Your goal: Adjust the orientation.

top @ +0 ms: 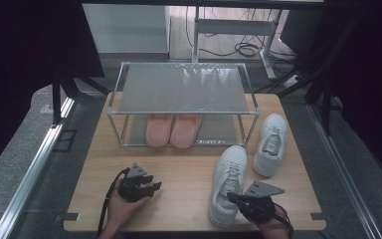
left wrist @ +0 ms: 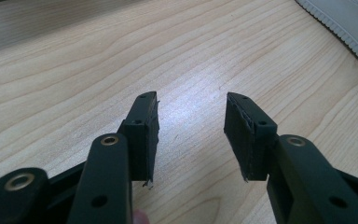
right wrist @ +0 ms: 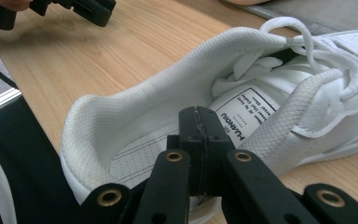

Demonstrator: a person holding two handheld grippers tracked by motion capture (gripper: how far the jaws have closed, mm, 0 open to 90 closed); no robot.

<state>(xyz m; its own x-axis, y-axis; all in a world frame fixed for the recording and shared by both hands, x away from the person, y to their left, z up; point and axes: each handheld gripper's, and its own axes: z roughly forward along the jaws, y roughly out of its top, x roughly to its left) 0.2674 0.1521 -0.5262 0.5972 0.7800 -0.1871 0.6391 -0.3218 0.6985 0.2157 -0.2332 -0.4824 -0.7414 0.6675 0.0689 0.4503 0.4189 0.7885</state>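
Right gripper [right wrist: 198, 140] jaws closed together, tips inside the heel opening of the near white sneaker [top: 227, 184] at the table's [top: 179, 174] front edge, left gripper [top: 151, 189] open over bare wood beside it, second sneaker [top: 270, 144] and shoe rack [top: 179, 89] with pink slippers [top: 173, 130] behind.
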